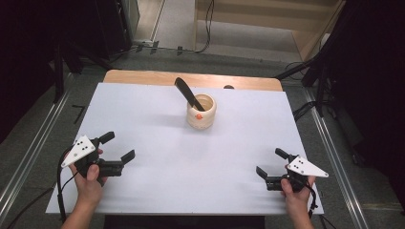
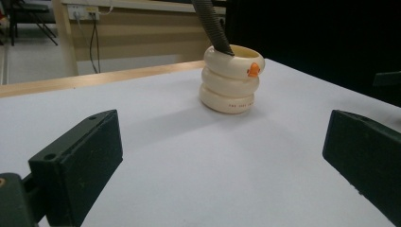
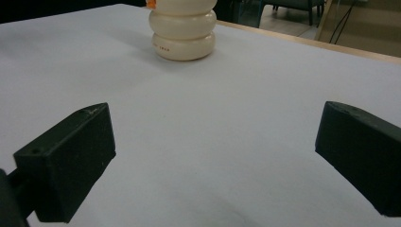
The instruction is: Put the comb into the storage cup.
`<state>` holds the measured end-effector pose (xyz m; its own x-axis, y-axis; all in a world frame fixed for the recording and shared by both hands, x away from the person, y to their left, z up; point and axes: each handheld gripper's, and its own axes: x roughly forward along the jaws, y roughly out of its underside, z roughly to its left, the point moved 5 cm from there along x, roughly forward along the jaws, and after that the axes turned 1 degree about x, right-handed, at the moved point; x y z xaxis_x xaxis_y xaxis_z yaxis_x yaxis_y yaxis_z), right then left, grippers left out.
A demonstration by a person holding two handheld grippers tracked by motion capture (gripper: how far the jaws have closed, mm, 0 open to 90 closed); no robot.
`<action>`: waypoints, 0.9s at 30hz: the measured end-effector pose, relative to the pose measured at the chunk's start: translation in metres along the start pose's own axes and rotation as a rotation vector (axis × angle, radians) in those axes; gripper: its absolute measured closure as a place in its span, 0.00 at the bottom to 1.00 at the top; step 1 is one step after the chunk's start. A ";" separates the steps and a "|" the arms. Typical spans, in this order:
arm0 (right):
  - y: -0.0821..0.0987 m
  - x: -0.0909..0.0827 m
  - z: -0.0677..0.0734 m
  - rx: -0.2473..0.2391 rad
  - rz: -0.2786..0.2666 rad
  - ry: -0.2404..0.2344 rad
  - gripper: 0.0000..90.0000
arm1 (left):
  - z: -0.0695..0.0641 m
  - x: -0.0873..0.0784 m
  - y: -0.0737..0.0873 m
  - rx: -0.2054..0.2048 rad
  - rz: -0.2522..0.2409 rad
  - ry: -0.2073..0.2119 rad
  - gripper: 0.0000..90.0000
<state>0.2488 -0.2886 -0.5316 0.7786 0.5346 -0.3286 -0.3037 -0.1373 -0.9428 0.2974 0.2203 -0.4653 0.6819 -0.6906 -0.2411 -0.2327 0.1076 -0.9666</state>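
A cream ribbed holder (image 1: 201, 112) (image 2: 230, 81) (image 3: 183, 29) with a small orange mark stands at the table's middle back. A dark flat tool (image 1: 188, 94) (image 2: 211, 23) leans out of it toward the back left. My left gripper (image 1: 117, 147) (image 2: 222, 165) is open near the front left, its jaws wide apart and aimed at the holder, with nothing between them. At the front right my right gripper (image 1: 270, 162) (image 3: 213, 156) is open too, empty, and well short of the holder.
A white sheet (image 1: 157, 143) covers the wooden table (image 1: 143, 77), whose bare edge shows at the back. Metal rails (image 1: 28, 152) run on the floor at both sides. Cables (image 1: 208, 24) lie behind the table.
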 end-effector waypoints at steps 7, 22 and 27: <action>0.000 0.000 0.000 -0.007 0.003 0.002 0.00 | 0.003 -0.010 0.007 0.003 0.006 -0.021 0.00; 0.000 0.000 0.000 -0.005 0.001 0.003 0.00 | 0.013 -0.033 0.019 0.002 0.015 -0.064 0.00; 0.000 0.000 0.000 -0.007 0.001 0.003 0.00 | 0.014 -0.038 0.024 0.006 0.024 -0.075 0.00</action>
<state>0.2492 -0.2885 -0.5316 0.7801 0.5315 -0.3300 -0.3006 -0.1442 -0.9428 0.2756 0.2597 -0.4803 0.7263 -0.6320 -0.2703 -0.2461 0.1281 -0.9607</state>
